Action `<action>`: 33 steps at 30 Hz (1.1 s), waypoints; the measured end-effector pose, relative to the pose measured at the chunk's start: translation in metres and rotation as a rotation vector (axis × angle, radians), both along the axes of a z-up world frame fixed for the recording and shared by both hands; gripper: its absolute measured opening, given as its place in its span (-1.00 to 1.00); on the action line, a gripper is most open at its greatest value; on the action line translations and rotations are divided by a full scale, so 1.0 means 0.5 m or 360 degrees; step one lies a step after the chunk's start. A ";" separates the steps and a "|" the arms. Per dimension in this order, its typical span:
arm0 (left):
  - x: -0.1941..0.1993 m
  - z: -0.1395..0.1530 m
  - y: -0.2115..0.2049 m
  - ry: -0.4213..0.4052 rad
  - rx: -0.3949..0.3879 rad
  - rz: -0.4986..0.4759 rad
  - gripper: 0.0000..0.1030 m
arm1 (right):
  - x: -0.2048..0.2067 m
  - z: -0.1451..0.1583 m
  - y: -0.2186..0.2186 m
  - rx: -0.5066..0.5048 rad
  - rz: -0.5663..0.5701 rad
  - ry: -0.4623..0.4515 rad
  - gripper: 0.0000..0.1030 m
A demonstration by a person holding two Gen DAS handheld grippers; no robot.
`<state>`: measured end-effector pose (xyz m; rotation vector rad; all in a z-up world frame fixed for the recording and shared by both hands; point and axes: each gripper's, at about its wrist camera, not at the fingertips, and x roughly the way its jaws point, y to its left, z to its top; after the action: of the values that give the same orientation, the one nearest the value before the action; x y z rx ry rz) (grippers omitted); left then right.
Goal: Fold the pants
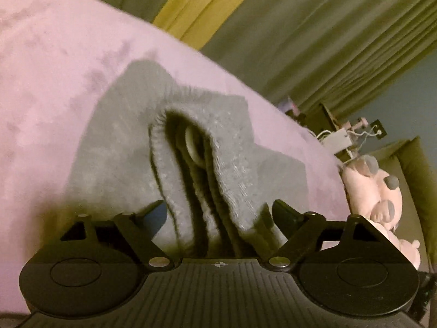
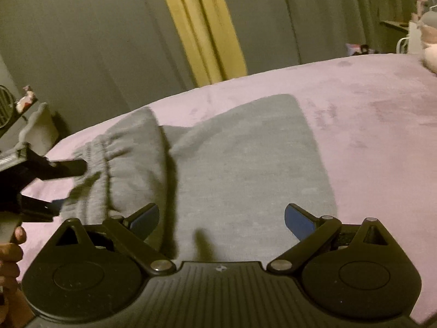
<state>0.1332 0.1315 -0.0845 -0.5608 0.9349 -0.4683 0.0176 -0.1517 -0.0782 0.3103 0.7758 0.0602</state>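
Pinching the elastic waistband of the gray pants (image 1: pixel 191 164), the left gripper (image 1: pixel 218 213) is lifting bunched layers between its fingers. Hovering spread wide and holding nothing, the right gripper (image 2: pixel 221 218) is hanging above the pants (image 2: pixel 245 164) lying on the pink blanket (image 2: pixel 368 114).

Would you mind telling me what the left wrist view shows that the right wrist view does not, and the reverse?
Only the left wrist view shows the inside of the bunched waistband, with a pale label in the opening, and a pink plush toy at the bed's edge. Only the right wrist view shows the left tool from outside, its fingers around the waistband edge, the person's hand below it, and the right tool open over flat fabric. Both show the grey pants on the pink blanket, with curtains behind.
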 end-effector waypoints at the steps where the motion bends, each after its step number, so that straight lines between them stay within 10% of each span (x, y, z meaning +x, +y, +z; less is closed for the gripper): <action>1: 0.012 -0.010 -0.006 0.0020 0.0006 0.0021 0.71 | 0.001 -0.002 -0.013 0.0008 -0.0025 0.0006 0.91; 11: 0.023 0.025 -0.131 -0.0170 0.0381 -0.0108 0.32 | -0.020 -0.020 -0.113 0.0144 -0.0288 0.0024 0.91; 20: -0.071 0.088 -0.243 -0.0364 0.0248 -0.0524 0.57 | -0.036 -0.007 -0.148 0.0142 -0.0381 -0.0019 0.91; 29: -0.160 0.090 -0.078 -0.0304 0.0536 -0.0039 0.63 | -0.016 -0.017 -0.103 0.0201 -0.0213 -0.0010 0.91; 33: -0.169 0.082 -0.013 -0.0209 0.0477 0.0142 0.63 | -0.002 -0.014 -0.068 0.0182 -0.0133 -0.0002 0.91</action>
<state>0.0487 0.1251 -0.0434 -0.2940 0.8314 -0.2743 0.0167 -0.1858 -0.0850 0.4507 0.7588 0.0259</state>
